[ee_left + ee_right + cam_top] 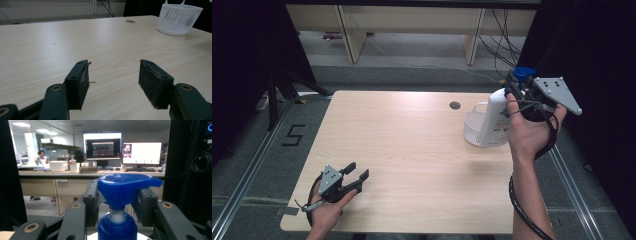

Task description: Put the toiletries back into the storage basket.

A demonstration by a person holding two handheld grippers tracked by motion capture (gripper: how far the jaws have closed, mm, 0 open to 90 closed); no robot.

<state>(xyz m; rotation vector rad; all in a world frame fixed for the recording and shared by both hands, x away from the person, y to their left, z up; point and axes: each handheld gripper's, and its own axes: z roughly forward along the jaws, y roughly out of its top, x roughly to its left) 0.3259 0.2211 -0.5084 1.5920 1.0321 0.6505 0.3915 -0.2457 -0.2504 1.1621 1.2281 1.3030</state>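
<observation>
Blue pump top (125, 188) is what the right gripper (117, 202) has clamped, with one black jaw pressing each side of the pump head. So the white soap bottle (494, 117) is held by its top at the far right of the table (412, 150), body hanging right against the little white basket (473, 127).

From the high view I honestly can't tell if the bottle's bottom is already inside the basket or just beside its right wall, since the bottle covers that side. My guess at the step: carrying the bottle by the pump, either lowering it into the basket or lifting it out.

In the left gripper view the basket (178, 18) looks empty through its slats, as far as I can see.

Left gripper (357, 177) sits at the near left corner, jaws spread wide with nothing between them, just bare wood below.

Next move probably needs the bottle kept upright and clear of the rim, because a pump head is a slippery thing to hang a full bottle from.
</observation>
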